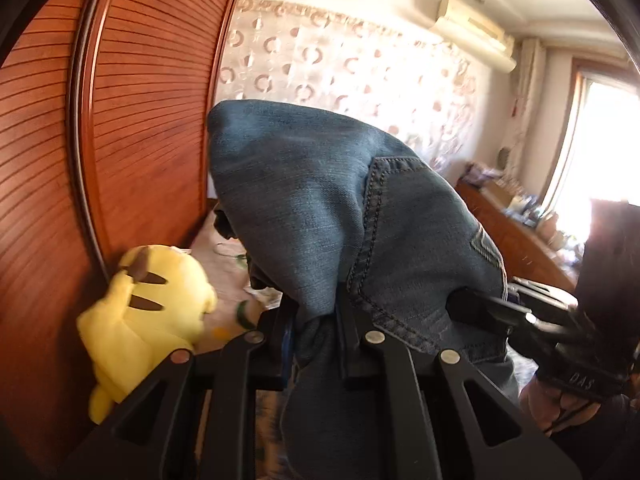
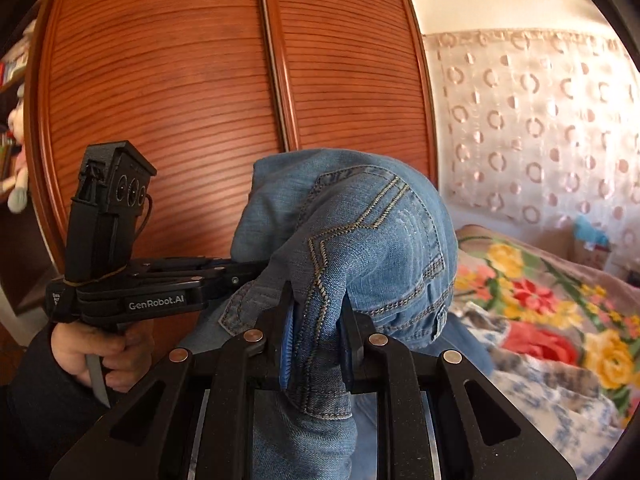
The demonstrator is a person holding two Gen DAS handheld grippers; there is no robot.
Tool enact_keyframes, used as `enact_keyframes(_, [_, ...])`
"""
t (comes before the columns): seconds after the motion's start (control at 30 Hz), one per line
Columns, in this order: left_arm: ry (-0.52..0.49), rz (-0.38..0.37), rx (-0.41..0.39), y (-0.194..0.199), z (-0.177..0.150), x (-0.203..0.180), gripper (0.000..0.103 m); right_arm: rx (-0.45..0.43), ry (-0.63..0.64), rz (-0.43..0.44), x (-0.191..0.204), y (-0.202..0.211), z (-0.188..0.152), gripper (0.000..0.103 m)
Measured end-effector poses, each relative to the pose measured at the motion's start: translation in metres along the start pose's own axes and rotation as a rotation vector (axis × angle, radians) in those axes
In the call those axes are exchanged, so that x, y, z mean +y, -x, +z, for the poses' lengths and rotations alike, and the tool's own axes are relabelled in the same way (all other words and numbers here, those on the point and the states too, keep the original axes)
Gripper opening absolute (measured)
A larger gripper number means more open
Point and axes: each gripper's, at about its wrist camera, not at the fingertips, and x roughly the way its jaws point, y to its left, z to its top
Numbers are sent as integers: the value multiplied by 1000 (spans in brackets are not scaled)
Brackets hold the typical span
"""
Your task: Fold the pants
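We have the jeans [image 1: 304, 208] lifted off the bed [image 2: 552, 312], pinched at two places: the left gripper [image 1: 316, 320] has its jaws pressed on a bunched wad of denim, and the right gripper [image 2: 320, 320] has its jaws clamped on a fold near the stitched back pocket [image 2: 376, 216]. In both wrist views the cloth humps up over the jaws and hangs down below them, so we cannot see the legs or how they trail. In the right wrist view, the left gripper sits just beside ours, held by a hand [image 2: 100, 356].

Our worries from here, as we judge them:
- both grips hold a thick bunch, not a clean edge, so a layer could slip out as we shake or spread the jeans
- the two pinch points are close together, so spreading them may twist the waist rather than open it flat
- the yellow plush toy [image 1: 148, 312] lies on the bed against the wooden wardrobe doors [image 1: 152, 120], and a swinging leg could drag it or land on it
- the flowered blanket is rumpled, so the jeans may not lie flat
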Motion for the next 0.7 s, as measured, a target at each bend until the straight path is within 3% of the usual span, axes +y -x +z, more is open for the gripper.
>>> enact_keyframes(0.13, [-32,17,132,-72,2,9,12,-15,-147,-29,-40,-38,-35,17])
enact_keyframes(0.23, [-90,-2,257,-131,-18,-7,13,38,-213,-122,-64,-54,-70,17])
enact_keyframes(0.33, [-140,-19,332,-167,-29,-21,17,127,-255,-202,-83,-53,-101,19])
enact_keyframes(0.47, [-166,-12,341,-178,-32,-30,27,212,-260,-234,-97,-49,-116,30])
enact_keyframes(0.57, [-162,0,325,-169,-32,-28,34,214,-230,-227,-100,-32,-112,38])
enact_keyframes(0.7, [-174,32,295,-144,-34,-29,35,157,-156,-236,-101,-11,-98,39])
